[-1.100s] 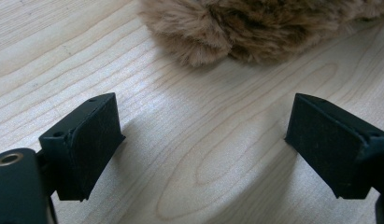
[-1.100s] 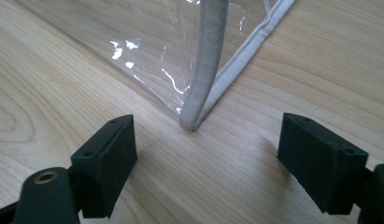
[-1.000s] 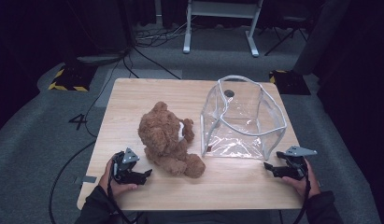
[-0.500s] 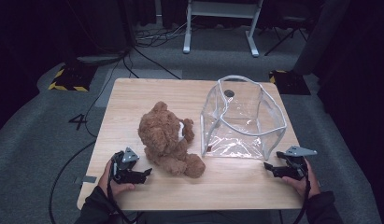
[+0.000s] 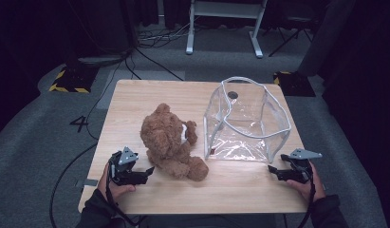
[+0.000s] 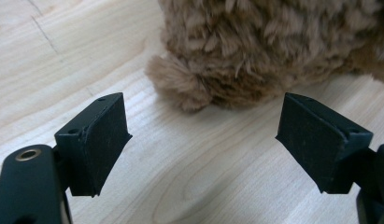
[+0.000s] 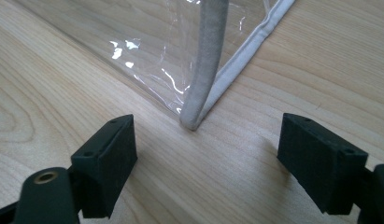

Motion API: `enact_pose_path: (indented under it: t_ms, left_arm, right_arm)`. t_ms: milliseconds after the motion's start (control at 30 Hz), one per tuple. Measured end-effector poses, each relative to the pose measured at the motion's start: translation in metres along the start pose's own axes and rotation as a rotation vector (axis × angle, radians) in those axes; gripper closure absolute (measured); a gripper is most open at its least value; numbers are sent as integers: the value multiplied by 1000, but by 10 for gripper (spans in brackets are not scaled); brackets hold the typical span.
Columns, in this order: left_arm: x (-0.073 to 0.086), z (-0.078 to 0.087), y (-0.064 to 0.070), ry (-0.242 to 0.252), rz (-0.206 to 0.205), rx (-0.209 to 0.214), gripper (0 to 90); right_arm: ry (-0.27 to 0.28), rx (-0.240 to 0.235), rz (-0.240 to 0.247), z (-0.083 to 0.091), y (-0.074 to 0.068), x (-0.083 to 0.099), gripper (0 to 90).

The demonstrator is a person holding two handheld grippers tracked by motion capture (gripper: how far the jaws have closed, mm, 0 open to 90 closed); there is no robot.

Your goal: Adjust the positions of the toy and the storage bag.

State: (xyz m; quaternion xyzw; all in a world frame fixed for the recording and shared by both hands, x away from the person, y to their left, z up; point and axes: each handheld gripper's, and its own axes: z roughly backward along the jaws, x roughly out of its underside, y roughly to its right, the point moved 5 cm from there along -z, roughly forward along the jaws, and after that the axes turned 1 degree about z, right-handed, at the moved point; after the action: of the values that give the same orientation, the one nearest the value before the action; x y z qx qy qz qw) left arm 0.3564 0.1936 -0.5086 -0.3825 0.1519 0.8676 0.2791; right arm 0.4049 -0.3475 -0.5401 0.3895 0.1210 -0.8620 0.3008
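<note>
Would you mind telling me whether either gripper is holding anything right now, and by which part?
Nothing is held. The left gripper stands open just short of the brown plush teddy bear; the right gripper stands open before the clear plastic bag's grey-trimmed corner.

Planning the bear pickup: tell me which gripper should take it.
Left. The left gripper sits open right beside the teddy bear, whose fur lies just past its jaws in the left gripper view. The right gripper, also open, faces the clear bag's corner, far from the bear.

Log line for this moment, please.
left gripper: open, facing teddy bear | right gripper: open, facing clear bag corner | nothing held
</note>
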Motion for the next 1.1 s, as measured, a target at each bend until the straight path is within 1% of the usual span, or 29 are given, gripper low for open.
enact_pose_path:
  t_ms: [67, 167, 233, 300, 533, 600, 633, 733, 800, 900, 1000, 1067, 1100]
  left_arm:
    - [-2, 2, 0, 10, -9, -3, 164]
    - [-5, 5, 2, 22, -3, -8, 164]
    - [-7, 7, 2, 33, -10, -16, 164]
    - [-9, 8, 2, 44, 2, -23, 164]
    - [-18, 14, 6, 75, 5, -39, 178]
    - [-20, 17, 7, 92, 13, -37, 180]
    - [-22, 18, 7, 91, 9, -37, 179]
    - [-26, 21, 9, 111, 9, -36, 176]
    - [-28, 24, 10, 119, -6, -34, 171]
    - [-32, 28, 13, 138, 2, -29, 167]
    - [-36, 29, 15, 150, -2, -25, 164]
    - [-39, 30, 16, 155, -5, -31, 161]
    - [-41, 30, 18, 164, 1, -26, 161]
  right_arm:
    - [0, 0, 0, 0, 0, 0, 195]
    - [0, 0, 0, 0, 0, 0, 195]
    - [0, 1, 0, 0, 0, 0, 195]
    - [0, 1, 0, 0, 0, 0, 195]
    - [0, 1, 0, 0, 0, 0, 195]
    - [0, 1, 0, 0, 0, 0, 195]
    - [0, 1, 0, 0, 0, 0, 195]
    - [0, 1, 0, 0, 0, 0, 195]
    - [0, 1, -1, 0, 0, 0, 195]
    - [0, 0, -1, 0, 0, 0, 195]
    - [0, 1, 0, 0, 0, 0, 195]
    - [0, 1, -1, 0, 0, 0, 195]
    - [0, 1, 0, 0, 0, 0, 195]
